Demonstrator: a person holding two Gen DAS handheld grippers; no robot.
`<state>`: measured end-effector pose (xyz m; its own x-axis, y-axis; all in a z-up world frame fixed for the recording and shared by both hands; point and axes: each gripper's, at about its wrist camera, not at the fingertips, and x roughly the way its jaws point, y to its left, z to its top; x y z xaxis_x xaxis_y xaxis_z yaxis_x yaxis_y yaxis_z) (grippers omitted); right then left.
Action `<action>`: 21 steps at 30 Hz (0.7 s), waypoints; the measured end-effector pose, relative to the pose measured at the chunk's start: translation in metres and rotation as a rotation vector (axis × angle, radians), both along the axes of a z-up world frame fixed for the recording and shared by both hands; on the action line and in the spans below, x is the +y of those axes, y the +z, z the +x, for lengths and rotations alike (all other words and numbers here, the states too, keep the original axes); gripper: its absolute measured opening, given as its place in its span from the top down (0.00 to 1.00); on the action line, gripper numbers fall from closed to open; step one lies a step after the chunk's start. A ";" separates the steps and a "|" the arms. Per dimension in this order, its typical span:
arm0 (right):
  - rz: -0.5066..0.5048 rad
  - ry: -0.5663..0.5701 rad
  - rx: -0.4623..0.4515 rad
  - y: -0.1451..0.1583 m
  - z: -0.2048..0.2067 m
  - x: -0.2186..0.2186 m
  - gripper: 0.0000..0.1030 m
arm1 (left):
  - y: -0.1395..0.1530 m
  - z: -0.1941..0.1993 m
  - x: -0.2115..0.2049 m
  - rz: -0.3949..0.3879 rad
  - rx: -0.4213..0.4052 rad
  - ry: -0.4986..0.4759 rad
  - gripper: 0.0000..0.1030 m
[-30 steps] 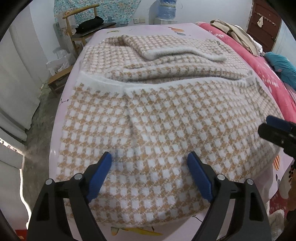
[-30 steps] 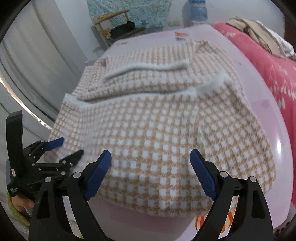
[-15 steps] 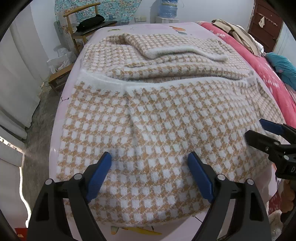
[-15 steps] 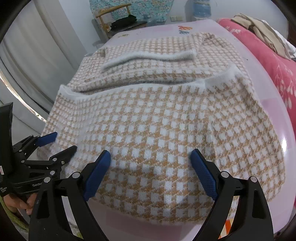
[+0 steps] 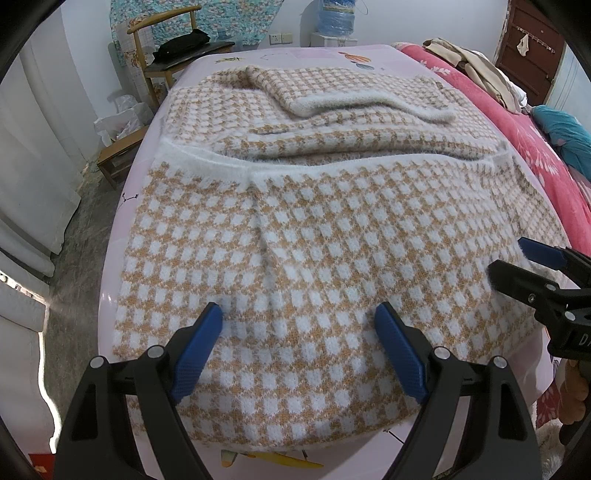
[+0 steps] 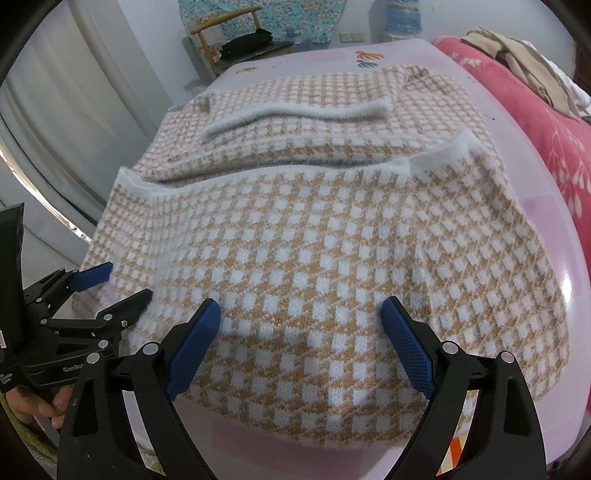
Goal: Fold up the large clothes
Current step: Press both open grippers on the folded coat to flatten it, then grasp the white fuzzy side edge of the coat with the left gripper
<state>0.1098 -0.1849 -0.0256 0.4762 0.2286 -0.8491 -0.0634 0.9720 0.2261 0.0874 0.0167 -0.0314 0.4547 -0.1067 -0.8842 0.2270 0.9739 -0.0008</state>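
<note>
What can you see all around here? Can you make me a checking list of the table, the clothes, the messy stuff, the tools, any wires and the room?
Surface: pink table, glossy, with small cartoon prints.
Job's things: checked sweater, tan and white, spread over most of the table; its near part is folded up over the body, and a sleeve lies across the far part.
Clutter: nothing seen on the table besides the sweater.
Grippers: left tool and right tool both open, above the sweater's near edge, holding nothing.
Cables: nothing seen.
Surroundings: wooden chair with a black item on it, water bottle, pink blanket with beige clothes on top, white curtains.
</note>
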 end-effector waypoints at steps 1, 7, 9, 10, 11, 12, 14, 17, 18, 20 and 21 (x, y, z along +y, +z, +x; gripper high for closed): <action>0.000 0.001 0.000 0.000 0.000 0.000 0.17 | 0.001 -0.001 0.001 -0.004 -0.005 0.002 0.20; 0.000 0.001 0.001 -0.001 0.000 -0.001 0.17 | 0.018 -0.010 0.018 -0.040 -0.123 0.022 0.20; 0.003 0.002 0.000 -0.001 0.000 -0.002 0.17 | 0.025 -0.010 0.033 -0.046 -0.172 0.062 0.20; 0.004 0.002 -0.001 -0.001 0.000 -0.002 0.17 | 0.027 -0.010 0.039 -0.051 -0.187 0.080 0.23; 0.003 0.004 0.000 -0.002 0.000 -0.002 0.17 | 0.029 -0.010 0.046 -0.057 -0.201 0.097 0.26; 0.002 0.006 0.000 -0.002 0.000 -0.003 0.17 | 0.031 -0.008 0.055 -0.062 -0.215 0.119 0.31; 0.003 0.011 0.003 -0.003 0.000 -0.004 0.16 | 0.031 -0.003 0.066 -0.063 -0.215 0.140 0.42; 0.005 0.014 0.010 -0.003 0.001 -0.004 0.16 | 0.026 0.008 0.083 -0.087 -0.190 0.164 0.58; 0.004 0.015 0.011 -0.003 0.002 -0.004 0.16 | 0.024 0.011 0.087 -0.101 -0.184 0.167 0.62; 0.003 0.014 0.012 -0.003 0.002 -0.004 0.16 | 0.021 0.015 0.091 -0.120 -0.179 0.167 0.65; 0.003 0.015 0.012 -0.002 0.003 -0.004 0.16 | 0.021 0.018 0.092 -0.118 -0.184 0.169 0.65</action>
<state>0.1124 -0.1892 -0.0280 0.4620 0.2381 -0.8543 -0.0752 0.9703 0.2298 0.1055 0.1085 -0.0106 0.6267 -0.1129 -0.7711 0.0682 0.9936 -0.0900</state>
